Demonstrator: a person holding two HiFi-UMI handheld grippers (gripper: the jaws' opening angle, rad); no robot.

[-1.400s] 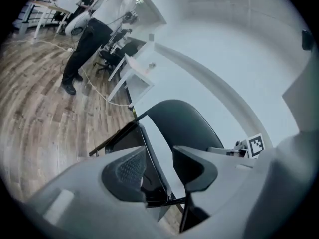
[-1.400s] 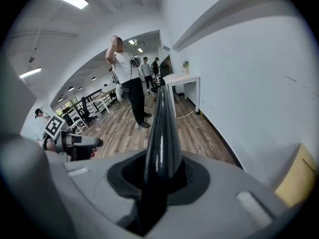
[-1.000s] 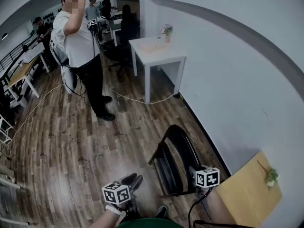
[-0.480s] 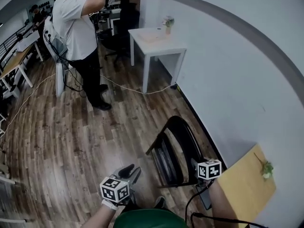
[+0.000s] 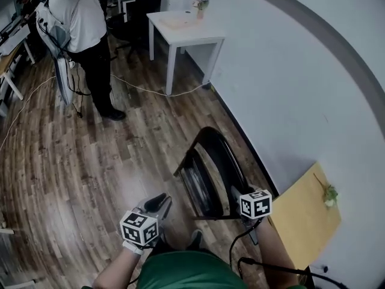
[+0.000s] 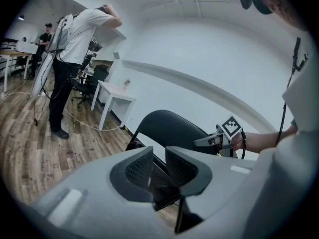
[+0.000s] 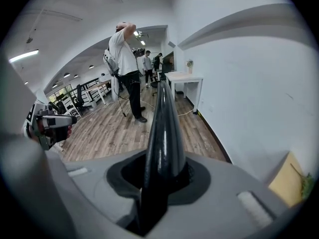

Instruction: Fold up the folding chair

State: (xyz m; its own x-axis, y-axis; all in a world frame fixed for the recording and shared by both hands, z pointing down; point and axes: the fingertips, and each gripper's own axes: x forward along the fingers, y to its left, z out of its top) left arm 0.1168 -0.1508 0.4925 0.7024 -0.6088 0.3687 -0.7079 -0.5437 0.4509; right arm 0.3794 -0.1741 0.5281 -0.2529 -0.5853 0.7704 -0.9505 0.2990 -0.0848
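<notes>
- the wooden floor (image 5: pixel 90 161) fills the left of the scene, and a white wall (image 5: pixel 313 89) runs down the right.
- a standing person (image 5: pixel 78 17) is far left, the head cut off by the top edge of the head view.
- a white table (image 5: pixel 180 26) stands at the far end against the wall.
- the black folding chair (image 5: pixel 210 173) stands near right, just beside the wall; its lower legs are hidden behind the grippers, and how far the seat is folded is hard to make out.
- a yellow tabletop (image 5: pixel 304 215) sits near right of the chair, its base hidden.
- the right gripper (image 5: pixel 237 194) is clamped on the chair's glossy back rim, which runs up between its jaws in its own view.
- the left gripper (image 5: pixel 157 202) is left of the chair and apart from it; its jaws have just been closing to a narrow slit, with nothing gripped.
- a cable (image 5: pixel 144 89) trails across the far floor.
- a small plant (image 5: pixel 329 194) lies on the yellow top, too small to make out.
</notes>
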